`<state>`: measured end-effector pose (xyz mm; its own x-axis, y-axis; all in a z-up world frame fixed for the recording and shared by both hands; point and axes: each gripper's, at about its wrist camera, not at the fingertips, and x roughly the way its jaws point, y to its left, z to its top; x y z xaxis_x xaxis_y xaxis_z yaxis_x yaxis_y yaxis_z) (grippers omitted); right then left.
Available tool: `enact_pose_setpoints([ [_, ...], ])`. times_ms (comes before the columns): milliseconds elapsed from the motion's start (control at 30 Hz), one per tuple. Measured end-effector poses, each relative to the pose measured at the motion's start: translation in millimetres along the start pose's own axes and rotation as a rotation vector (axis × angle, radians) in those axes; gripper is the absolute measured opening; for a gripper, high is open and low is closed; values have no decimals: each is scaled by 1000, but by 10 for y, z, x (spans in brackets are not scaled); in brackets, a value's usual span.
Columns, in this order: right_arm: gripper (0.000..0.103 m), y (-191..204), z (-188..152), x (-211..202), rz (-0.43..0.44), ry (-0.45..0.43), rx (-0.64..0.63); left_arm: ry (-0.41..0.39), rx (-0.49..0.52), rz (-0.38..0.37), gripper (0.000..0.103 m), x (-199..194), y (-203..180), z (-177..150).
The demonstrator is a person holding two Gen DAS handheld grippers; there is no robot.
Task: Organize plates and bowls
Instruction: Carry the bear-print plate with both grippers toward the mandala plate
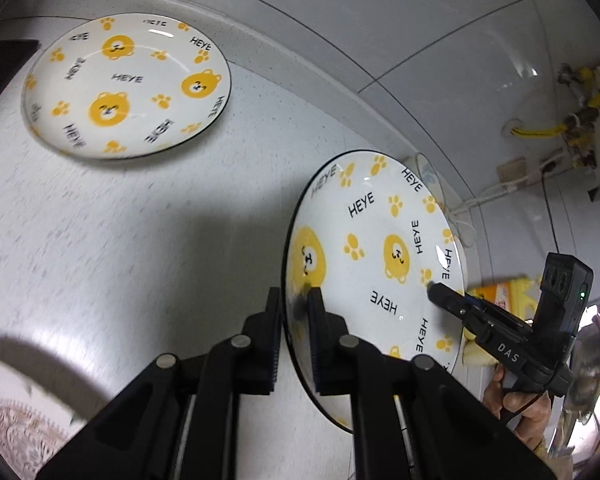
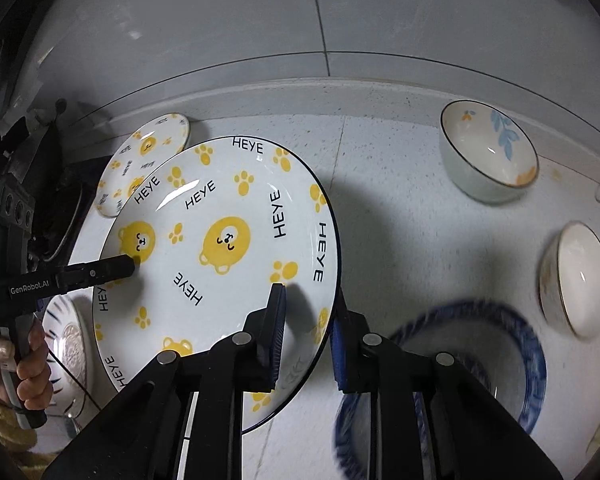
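Observation:
A white plate with yellow bears and "HEYE" lettering (image 1: 380,256) (image 2: 228,248) is held up off the counter between both grippers. My left gripper (image 1: 294,300) is shut on its left rim; it also shows in the right wrist view (image 2: 128,266). My right gripper (image 2: 308,312) is shut on its right rim, and shows in the left wrist view (image 1: 434,290). A second matching plate (image 1: 128,84) (image 2: 140,164) lies flat on the counter further back left.
A leaf-patterned bowl (image 2: 488,152) and a plain white bowl (image 2: 576,280) sit at right. A blue-rimmed bowl (image 2: 460,368) lies below my right gripper. A patterned dish (image 1: 20,432) (image 2: 66,344) lies at lower left. The tiled wall (image 2: 300,20) bounds the speckled counter (image 1: 140,240).

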<state>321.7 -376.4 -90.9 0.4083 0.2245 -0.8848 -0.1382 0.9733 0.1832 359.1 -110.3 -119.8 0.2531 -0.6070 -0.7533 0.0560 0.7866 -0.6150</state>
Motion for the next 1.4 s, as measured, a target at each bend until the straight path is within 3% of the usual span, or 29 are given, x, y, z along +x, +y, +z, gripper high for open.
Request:
enact_pose_setpoints([
  [300,18,973,-643,-328,33,-26,-6,-36,22,20,11,-1204,633,-655],
  [533,18,1914,-993,-98,152,-18,-22,-85,5,95,11,-1940,1442,-1024],
  [667,18,2310,-1167,216,178,27,-45,-71,-27,125,11,-1955,1919,-1162],
  [833,18,2466,-1322,539,175,74,-41,-35,-34,131,10,-1831,2229,-1222],
  [1400,18,2468,-1509,484,158,71,-24,-15,48,155,12,-1673,2206,-1158],
])
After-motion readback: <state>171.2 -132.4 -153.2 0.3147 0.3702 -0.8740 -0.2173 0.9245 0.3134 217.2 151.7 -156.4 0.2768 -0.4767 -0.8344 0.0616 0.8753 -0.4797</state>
